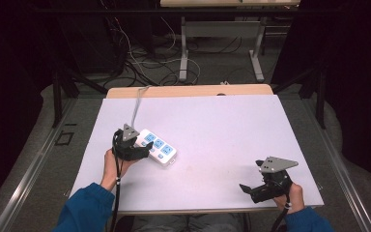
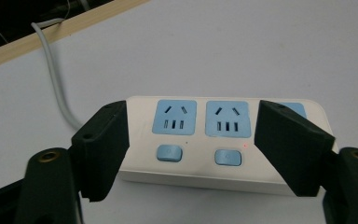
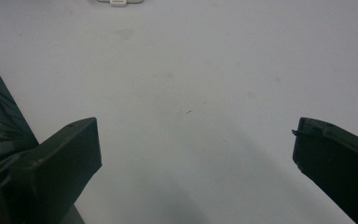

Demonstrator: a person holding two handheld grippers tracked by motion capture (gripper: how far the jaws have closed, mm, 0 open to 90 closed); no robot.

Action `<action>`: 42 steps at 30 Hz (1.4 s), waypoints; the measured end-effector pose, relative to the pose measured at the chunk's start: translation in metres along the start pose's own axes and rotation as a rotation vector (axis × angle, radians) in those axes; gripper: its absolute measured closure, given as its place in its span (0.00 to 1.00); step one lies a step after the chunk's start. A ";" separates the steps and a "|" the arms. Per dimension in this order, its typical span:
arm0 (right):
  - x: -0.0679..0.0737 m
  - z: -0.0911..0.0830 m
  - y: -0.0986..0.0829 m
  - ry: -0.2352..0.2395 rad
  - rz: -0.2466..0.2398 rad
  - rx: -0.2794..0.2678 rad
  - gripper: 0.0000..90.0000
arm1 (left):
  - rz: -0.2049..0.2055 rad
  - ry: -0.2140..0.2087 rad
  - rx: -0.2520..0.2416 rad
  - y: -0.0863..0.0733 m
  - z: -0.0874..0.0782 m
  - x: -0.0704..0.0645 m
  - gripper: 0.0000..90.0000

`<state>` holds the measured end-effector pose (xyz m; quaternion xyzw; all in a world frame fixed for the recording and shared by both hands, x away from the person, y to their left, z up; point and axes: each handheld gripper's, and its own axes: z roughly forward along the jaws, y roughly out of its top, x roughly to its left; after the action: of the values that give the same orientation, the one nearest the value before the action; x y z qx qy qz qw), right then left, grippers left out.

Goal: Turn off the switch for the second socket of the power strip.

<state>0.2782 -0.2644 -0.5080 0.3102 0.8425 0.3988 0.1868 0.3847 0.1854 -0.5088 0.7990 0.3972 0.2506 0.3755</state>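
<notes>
A white power strip (image 1: pixel 158 147) with blue sockets and blue switches lies left of centre on the white table top (image 1: pixel 222 125). Its grey cable (image 1: pixel 136 108) runs off over the far edge. My left gripper (image 1: pixel 140 150) is at the strip's near-left end. In the left gripper view the strip (image 2: pixel 200 140) lies across between the jaws, which stand apart. The left jaw is beside the strip's end and the right jaw covers part of the third socket. My left gripper (image 2: pixel 193 126) is open. My right gripper (image 1: pixel 251 175) rests near the front right corner, and the right gripper (image 3: pixel 196 135) is open over bare table.
The table's wooden far edge (image 1: pixel 188 90) shows past the white top. Beyond it are desk legs (image 1: pixel 183 53) and loose cables on the floor. A bit of the strip (image 3: pixel 119 2) shows at the top of the right gripper view.
</notes>
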 end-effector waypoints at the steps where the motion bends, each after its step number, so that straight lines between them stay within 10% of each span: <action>1: 0.000 -0.001 0.000 -0.004 0.003 0.002 0.01 | 0.000 0.002 0.001 0.000 0.000 0.000 0.37; 30: 0.000 0.000 0.000 0.001 -0.008 0.003 0.01 | -0.014 -0.100 -0.012 -0.007 0.012 -0.004 0.99; 42: 0.000 0.000 0.000 0.000 -0.010 0.009 0.01 | 0.004 -0.122 0.012 -0.011 0.017 -0.005 1.00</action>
<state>0.2782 -0.2647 -0.5077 0.3070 0.8457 0.3942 0.1875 0.3889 0.1789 -0.5281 0.8160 0.3735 0.1997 0.3935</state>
